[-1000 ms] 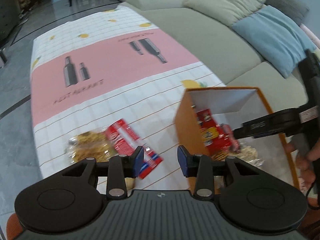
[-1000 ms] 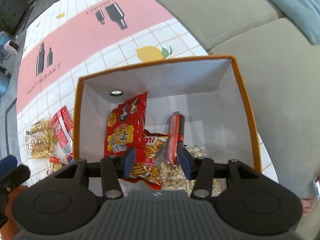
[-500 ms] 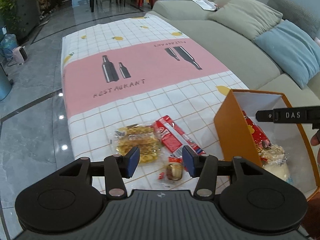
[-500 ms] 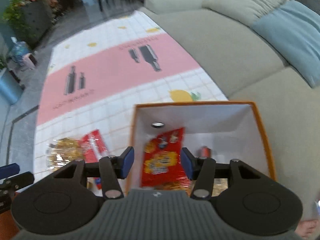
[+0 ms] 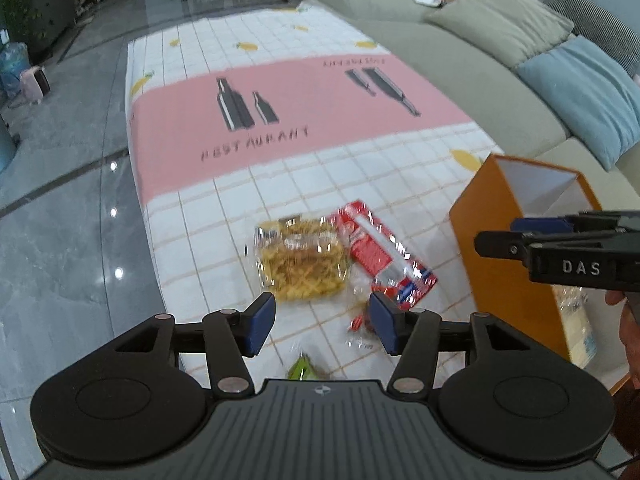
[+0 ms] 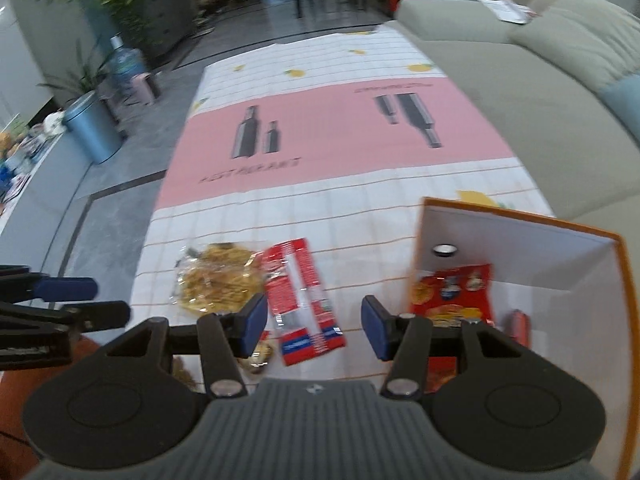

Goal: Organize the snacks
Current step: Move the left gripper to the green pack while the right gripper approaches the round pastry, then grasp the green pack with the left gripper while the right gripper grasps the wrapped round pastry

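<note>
Red wrapper (image 5: 384, 258) lies lengthwise just ahead of the left claw (image 5: 322, 328), nearer than the right claw (image 6: 314, 326); both half-open, empty, the left's jaws just widened.

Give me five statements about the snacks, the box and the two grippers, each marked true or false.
1. The orange box already holds a red snack bag. True.
2. The left gripper grips the clear bag of yellow snacks. False: its jaws have just been opening and nothing is between them.
3. The red packet lies on the tablecloth, outside the box. True.
4. The right gripper is shut on a sausage. False: it is open and empty.
5. The box lies tipped on its side. False: it stands open-topped.
</note>
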The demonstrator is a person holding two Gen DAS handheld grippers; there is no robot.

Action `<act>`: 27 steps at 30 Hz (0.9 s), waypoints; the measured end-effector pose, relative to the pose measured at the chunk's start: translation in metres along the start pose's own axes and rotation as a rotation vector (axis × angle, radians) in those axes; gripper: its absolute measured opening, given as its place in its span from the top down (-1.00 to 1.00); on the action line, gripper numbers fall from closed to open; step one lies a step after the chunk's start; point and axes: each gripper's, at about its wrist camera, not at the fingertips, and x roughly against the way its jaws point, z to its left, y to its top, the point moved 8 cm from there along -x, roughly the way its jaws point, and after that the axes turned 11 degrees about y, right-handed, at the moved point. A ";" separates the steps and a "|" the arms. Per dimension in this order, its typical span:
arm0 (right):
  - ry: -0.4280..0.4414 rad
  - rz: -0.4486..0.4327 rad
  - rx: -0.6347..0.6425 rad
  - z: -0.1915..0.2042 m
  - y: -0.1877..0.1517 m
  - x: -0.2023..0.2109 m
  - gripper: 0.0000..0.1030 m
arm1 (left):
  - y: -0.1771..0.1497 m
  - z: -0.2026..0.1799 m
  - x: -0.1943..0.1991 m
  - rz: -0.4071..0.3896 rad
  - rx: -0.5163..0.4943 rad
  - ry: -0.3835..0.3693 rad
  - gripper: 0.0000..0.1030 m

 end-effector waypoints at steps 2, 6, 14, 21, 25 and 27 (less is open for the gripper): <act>0.004 0.028 0.006 0.004 -0.003 -0.013 0.00 | -0.008 -0.003 -0.008 0.027 -0.039 -0.011 -0.24; 0.037 0.100 0.010 0.015 -0.012 -0.038 0.00 | -0.028 -0.005 -0.026 0.120 -0.088 0.012 -0.24; 0.070 0.252 -0.020 0.026 -0.037 -0.082 0.00 | -0.059 -0.004 -0.052 0.247 -0.107 0.007 -0.24; 0.074 0.324 -0.164 0.013 -0.046 -0.113 -0.05 | -0.072 -0.007 -0.067 0.289 -0.137 0.021 -0.24; 0.100 0.327 -0.247 0.009 -0.045 -0.123 -0.16 | -0.076 -0.005 -0.074 0.304 -0.123 0.021 -0.24; 0.109 0.335 -0.260 0.011 -0.045 -0.128 -0.16 | -0.076 -0.005 -0.075 0.298 -0.119 0.017 -0.24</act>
